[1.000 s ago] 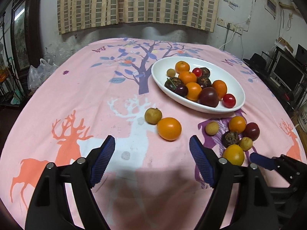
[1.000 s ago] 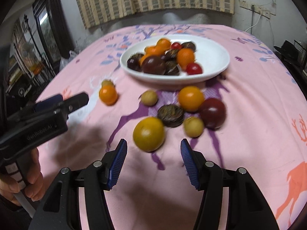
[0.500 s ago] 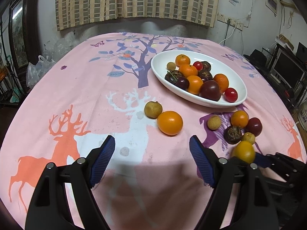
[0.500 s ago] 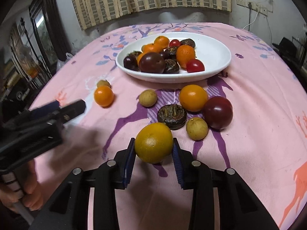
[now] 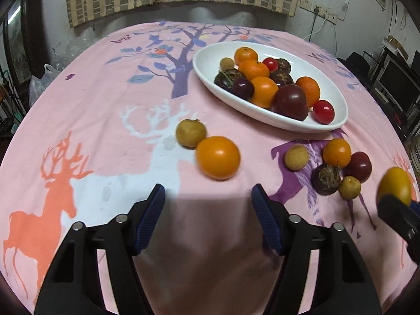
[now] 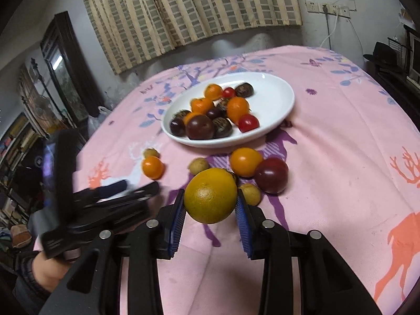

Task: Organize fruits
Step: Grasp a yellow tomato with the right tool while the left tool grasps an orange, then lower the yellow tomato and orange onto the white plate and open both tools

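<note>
Now the right gripper (image 6: 210,207), clamped on the yellow-orange citrus (image 6: 210,195), has lifted it toward the white dish (image 6: 278,105), while the empty left gripper (image 5: 207,210), its jaws just narrowed, nears the orange (image 5: 218,157).

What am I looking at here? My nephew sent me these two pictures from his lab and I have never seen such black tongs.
They are two hand-held grippers, one in each hand of a person, each with a camera looking along its two fingers. The left-hand view shows the left gripper, nothing between its blue pads, above an orange and a small brown fruit on the pink deer tablecloth. Its jaws have just been closing somewhat. The right-hand view shows the right gripper clamped on a yellow-orange citrus, lifted off the cloth. Behind it stands a white oval dish of mixed fruit, with a few loose fruits in front. The person's hand shows at that view's lower left.
</note>
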